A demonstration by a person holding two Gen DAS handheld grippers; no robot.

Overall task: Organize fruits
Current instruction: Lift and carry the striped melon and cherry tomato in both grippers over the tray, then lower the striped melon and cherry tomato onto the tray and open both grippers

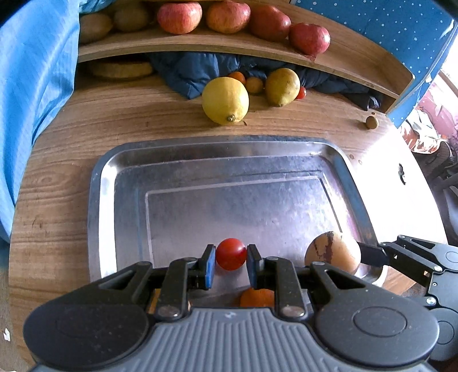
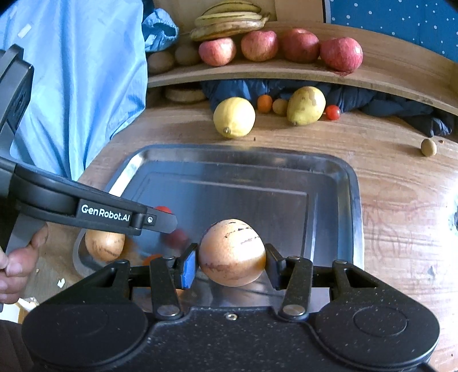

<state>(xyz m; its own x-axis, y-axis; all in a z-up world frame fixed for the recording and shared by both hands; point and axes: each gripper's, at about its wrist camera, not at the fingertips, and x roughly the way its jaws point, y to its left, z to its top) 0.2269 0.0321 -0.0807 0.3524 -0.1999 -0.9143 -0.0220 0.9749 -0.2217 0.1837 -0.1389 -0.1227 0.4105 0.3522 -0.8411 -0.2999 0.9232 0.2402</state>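
A steel tray [image 1: 103, 183] lies on the wooden table. My left gripper [image 1: 230, 261] is shut on a red cherry tomato [image 1: 230, 254] just above the tray's near edge. A small orange fruit [image 1: 256, 297] lies below it in the tray. My right gripper [image 2: 231, 257] is shut on a tan fruit with brown streaks [image 2: 232, 251] over the tray [image 2: 337, 183]; that fruit also shows in the left wrist view [image 1: 332, 254]. A second tan fruit [image 2: 104, 246] sits in the tray's near left corner. Two lemons [image 1: 225, 100] [image 1: 282, 86] and small tomatoes [image 1: 237, 76] lie beyond the tray.
A curved wooden shelf [image 1: 200, 43] at the back holds several red apples [image 1: 179, 17], kiwis and bananas [image 2: 229, 21]. A dark blue cloth [image 1: 194, 71] lies under it. A small brown nut [image 1: 371, 122] lies at right. Light blue fabric [image 1: 31, 85] hangs at left.
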